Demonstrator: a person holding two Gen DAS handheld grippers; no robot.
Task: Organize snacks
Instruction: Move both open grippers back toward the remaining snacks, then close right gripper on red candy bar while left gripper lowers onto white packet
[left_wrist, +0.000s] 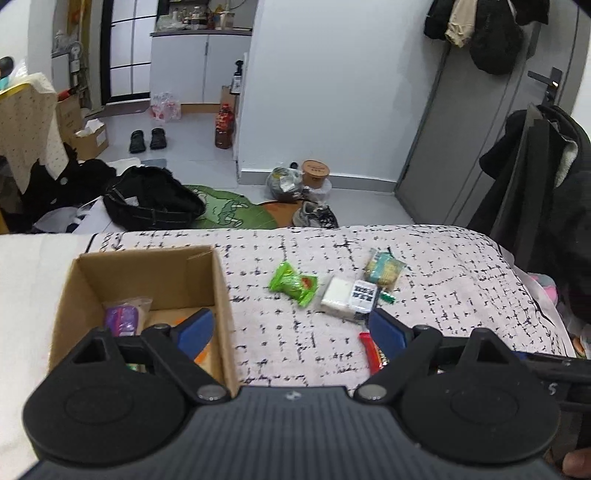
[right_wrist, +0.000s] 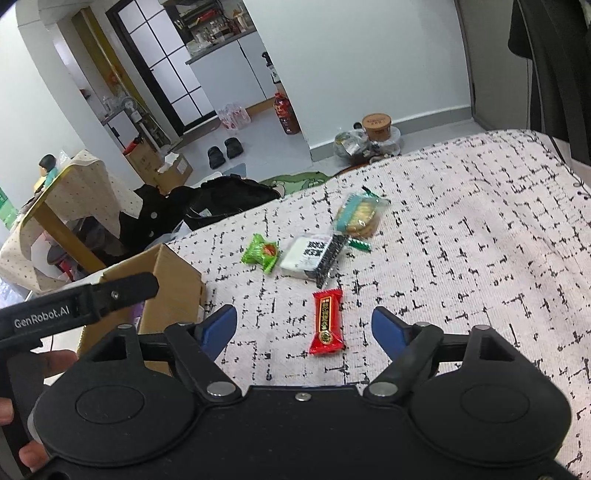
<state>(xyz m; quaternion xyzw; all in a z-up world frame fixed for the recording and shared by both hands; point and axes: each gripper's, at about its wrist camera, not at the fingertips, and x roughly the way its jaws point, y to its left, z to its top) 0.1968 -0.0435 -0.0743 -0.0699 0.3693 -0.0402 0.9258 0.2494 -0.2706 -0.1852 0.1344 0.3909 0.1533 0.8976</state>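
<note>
An open cardboard box (left_wrist: 147, 273) (right_wrist: 177, 280) stands on the patterned bedspread (left_wrist: 443, 280) (right_wrist: 480, 258), with a purple packet (left_wrist: 122, 317) inside it. My left gripper (left_wrist: 291, 326) is open and empty, its left finger over the box's right wall. On the cover lie a green packet (left_wrist: 293, 284) (right_wrist: 260, 253), a white packet with a black label (left_wrist: 347, 297) (right_wrist: 310, 254), a biscuit packet (left_wrist: 384, 267) (right_wrist: 360, 216) and a red packet (left_wrist: 371, 350) (right_wrist: 327, 321). My right gripper (right_wrist: 304, 323) is open. The red packet lies between its fingers, untouched by the pads.
The bed's far edge drops to a floor with a black bag (left_wrist: 155, 199), a green mat (left_wrist: 229, 214), shoes (left_wrist: 317, 216) and a brown tub (left_wrist: 314, 172). A grey door (left_wrist: 461, 147) and a hanging dark coat (left_wrist: 546, 177) are at the right. A hand (right_wrist: 33, 454) grips the left tool.
</note>
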